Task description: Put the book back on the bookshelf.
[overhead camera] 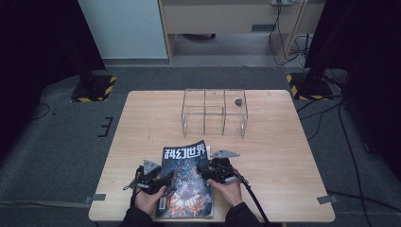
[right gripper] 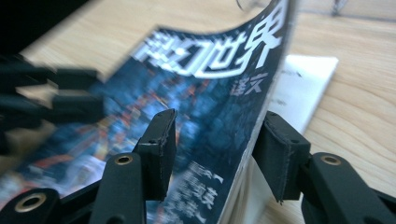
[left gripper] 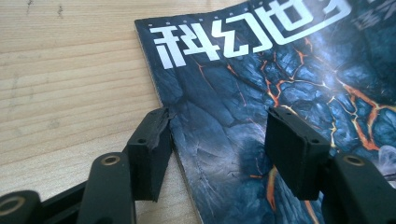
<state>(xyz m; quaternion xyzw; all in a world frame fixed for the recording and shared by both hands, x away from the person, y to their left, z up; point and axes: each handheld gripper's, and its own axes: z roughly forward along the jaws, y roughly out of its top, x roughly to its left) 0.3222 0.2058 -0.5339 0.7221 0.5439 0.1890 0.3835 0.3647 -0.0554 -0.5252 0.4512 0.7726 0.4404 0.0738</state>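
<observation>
One thin magazine [overhead camera: 185, 179] near table's [overhead camera: 283, 156] front edge, light, floppy, slick; left gripper [left gripper: 217, 144] jaws gape over its spine edge, right gripper [right gripper: 212, 149] jaws astride lifted cover edge, unclamped — best pinched there.

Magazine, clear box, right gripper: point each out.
magazine [overhead camera: 187, 177], high view, middle of the dark cover.
clear box [overhead camera: 194, 124], high view, front wall, left part.
right gripper [right gripper: 212, 140], right gripper view, midway between fingertips, at the lifted cover's edge.

Dim, even light falls on the bench [overhead camera: 283, 156]; dark surrounds it. The right gripper view blurs at its left; the left gripper view is sharp.
</observation>
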